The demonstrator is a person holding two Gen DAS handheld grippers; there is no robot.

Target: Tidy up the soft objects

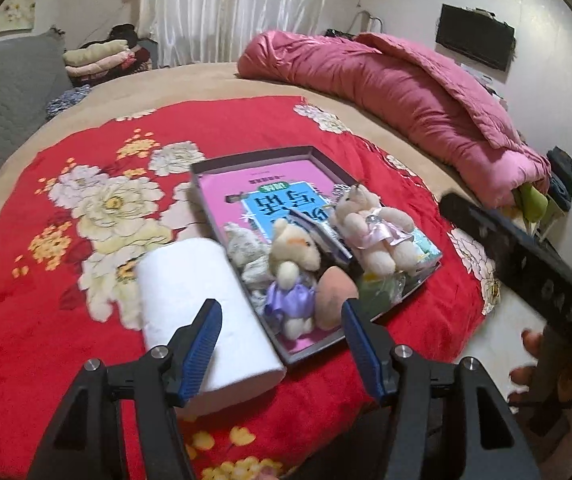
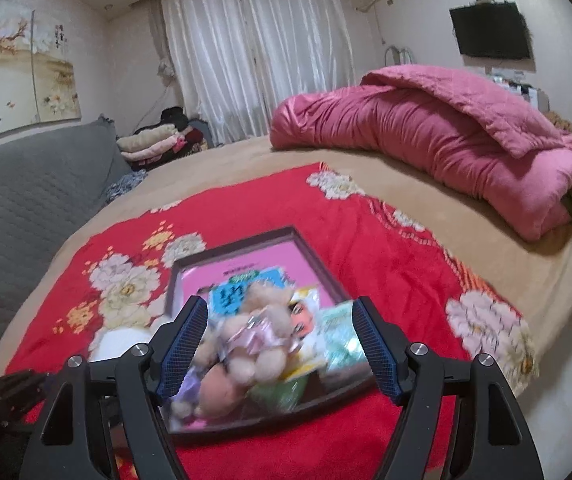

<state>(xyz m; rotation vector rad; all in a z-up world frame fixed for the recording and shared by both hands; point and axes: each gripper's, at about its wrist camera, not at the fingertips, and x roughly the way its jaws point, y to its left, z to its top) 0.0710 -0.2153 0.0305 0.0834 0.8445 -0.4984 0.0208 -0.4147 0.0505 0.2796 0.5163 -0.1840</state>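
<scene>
Sorting appears nearly done: 2 plush bears [image 1: 370,224] and other soft toys lie in the tray [image 1: 206,168] on the bed. Left gripper [image 1: 282,336] and right gripper [image 2: 280,344] jaws wide, empty. Tissue roll [image 1: 202,304] beside tray likely next; requires gentle grip.

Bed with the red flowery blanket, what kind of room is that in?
Most likely a bedroom: a big bed with a folded pink quilt, white curtains over the window, and a TV on the wall.
</scene>
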